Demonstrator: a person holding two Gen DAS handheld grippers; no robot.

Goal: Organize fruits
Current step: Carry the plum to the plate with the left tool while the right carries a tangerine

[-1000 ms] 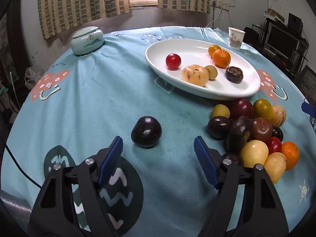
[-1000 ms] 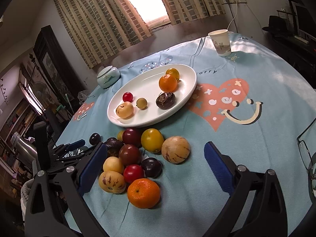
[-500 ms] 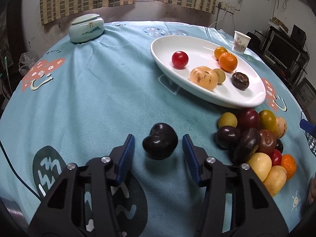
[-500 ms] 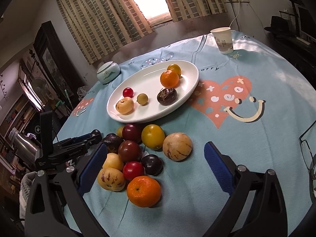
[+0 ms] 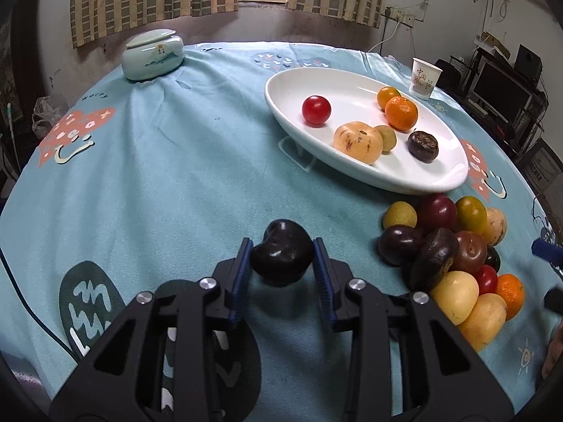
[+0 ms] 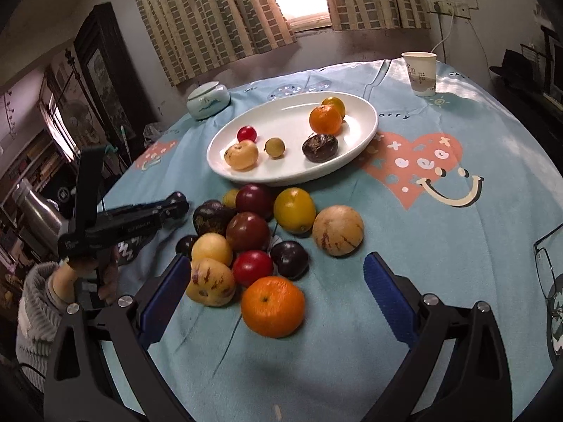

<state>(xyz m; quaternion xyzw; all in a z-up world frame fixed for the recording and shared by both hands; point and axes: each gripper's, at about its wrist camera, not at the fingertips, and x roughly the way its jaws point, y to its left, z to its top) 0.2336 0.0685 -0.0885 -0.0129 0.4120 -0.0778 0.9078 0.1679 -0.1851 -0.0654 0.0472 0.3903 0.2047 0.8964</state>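
My left gripper [image 5: 282, 263] is shut on a dark purple plum [image 5: 281, 253] and holds it a little above the blue tablecloth. A white oval plate [image 5: 352, 81] lies ahead to the right with several fruits in it. A pile of mixed fruits [image 5: 454, 256] lies to the right of the plum. In the right wrist view the pile [image 6: 267, 235] sits just past my open, empty right gripper [image 6: 274, 281], with an orange [image 6: 272, 306] between the pads. The plate [image 6: 366, 130] lies beyond. The left gripper's body [image 6: 133, 219] shows at left; its tips are hidden there.
A pale green lidded jar [image 5: 153, 54] stands at the far left of the table. A paper cup [image 5: 424, 77] stands behind the plate. Glasses [image 6: 549, 281] lie at the right table edge. Shelves and a monitor stand beyond the table's right side.
My left gripper moved forward around the plum, closed on it and lifted it slightly. The right gripper stayed open and shifted a little nearer the pile.
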